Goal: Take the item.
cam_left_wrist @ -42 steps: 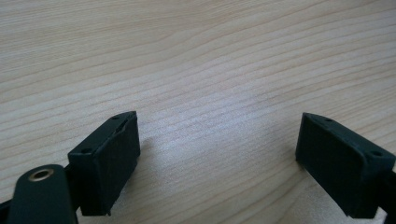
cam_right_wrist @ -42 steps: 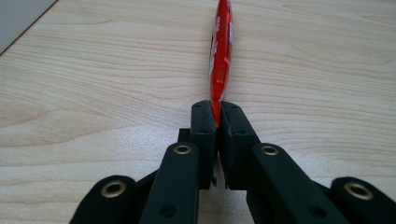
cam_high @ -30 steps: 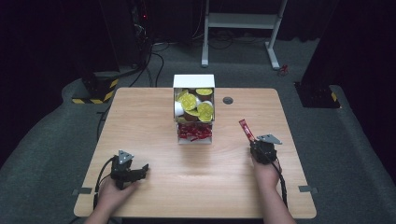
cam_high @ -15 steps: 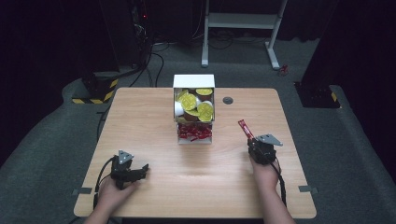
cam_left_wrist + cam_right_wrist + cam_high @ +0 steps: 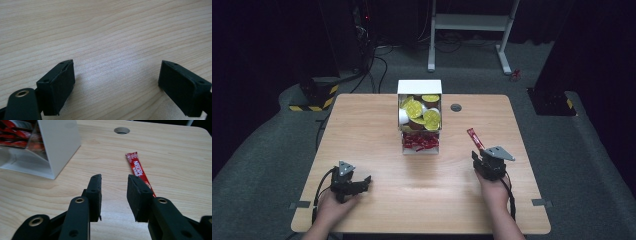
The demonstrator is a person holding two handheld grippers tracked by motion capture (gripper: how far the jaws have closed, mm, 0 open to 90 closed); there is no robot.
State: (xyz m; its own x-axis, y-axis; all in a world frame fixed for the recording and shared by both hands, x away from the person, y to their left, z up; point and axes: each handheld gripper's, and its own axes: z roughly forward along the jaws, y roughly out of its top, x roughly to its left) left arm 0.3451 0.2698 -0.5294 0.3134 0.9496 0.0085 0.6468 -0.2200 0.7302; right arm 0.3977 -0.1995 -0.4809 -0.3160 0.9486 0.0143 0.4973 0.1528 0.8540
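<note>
Where the right gripper (image 5: 114, 187) rests parted, red stick sachet (image 5: 138, 171) just beside

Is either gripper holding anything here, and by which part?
Nothing is held. The left gripper is open over bare table; the right gripper is open, the red sachet lying beside it.

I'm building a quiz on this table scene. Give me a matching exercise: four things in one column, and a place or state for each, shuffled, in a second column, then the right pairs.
Things:
1. red sachet
2. left gripper
3. yellow-lidded pods
4. round hole

Places or states:
A. jaws wide apart over bare wood
B. in the table top, beyond the sachet
C. lying flat by the right gripper
D. upper part of the white dispenser

Pairs: 1-C, 2-A, 3-D, 4-B
</note>
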